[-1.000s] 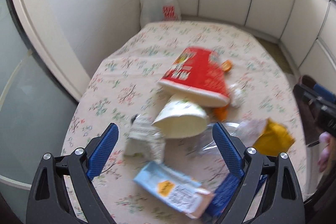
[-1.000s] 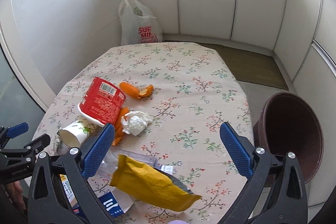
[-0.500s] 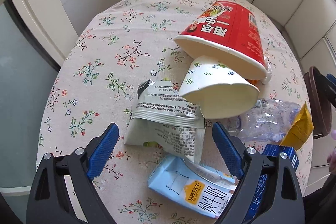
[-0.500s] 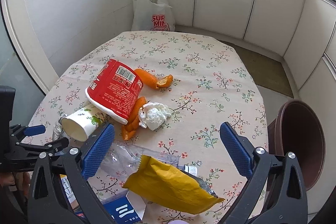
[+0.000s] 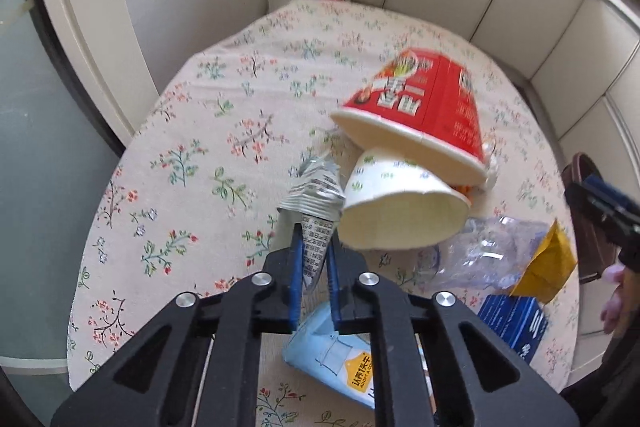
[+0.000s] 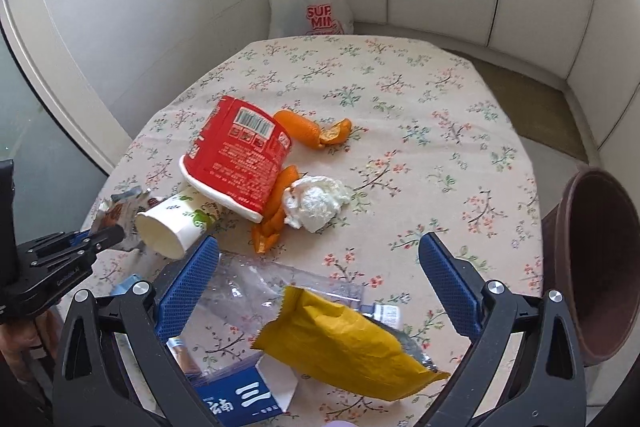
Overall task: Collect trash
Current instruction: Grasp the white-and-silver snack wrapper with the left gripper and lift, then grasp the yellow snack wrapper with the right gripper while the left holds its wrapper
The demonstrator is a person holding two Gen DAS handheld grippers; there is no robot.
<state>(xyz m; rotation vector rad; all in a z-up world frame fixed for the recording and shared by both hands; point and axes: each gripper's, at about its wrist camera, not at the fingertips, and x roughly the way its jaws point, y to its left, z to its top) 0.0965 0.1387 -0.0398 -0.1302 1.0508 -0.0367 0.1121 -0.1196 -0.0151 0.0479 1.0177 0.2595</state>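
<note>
Status: barely started. Nothing visible inside the brown bin [image 6: 596, 267], which stands off the right edge of the worktop [image 6: 420, 107]; its bottom isn't in view, though.

Left gripper [image 5: 314, 255]: the jaws have just been closing and the fingers [image 5: 297, 267] are now clamped on the silver snack wrapper [image 5: 314, 199], crumpled between the pads. The wrapper is bunched upward, its far end just beside the white paper cup [image 5: 400, 211]. I can't tell if it is clear of the cloth. First grab, not yet carried anywhere.

Right gripper [image 6: 320, 287]: fingers wide apart, holding nothing, hovering over the yellow pouch [image 6: 344, 347] and the clear plastic bottle [image 6: 272, 287] at the near edge.

Still on the worktop:
- red noodle tub [image 6: 236, 163] on its side, rim resting against the paper cup
- orange peel [image 6: 316, 131], two lots: one behind the tub, one beside it
- crumpled tissue [image 6: 316, 203], touching the nearer peel
- clear bottle, flattened, partly under the yellow pouch
- blue box [image 6: 240, 399] at the near edge
- light-blue milk carton [image 5: 332, 359] under the left gripper

Judgement: one item in hand, the rest untouched. Next for the left is lift and carry to the bin, which is on the far side from it, so a long reach across the pile. The right looks set for the pouch.
</note>
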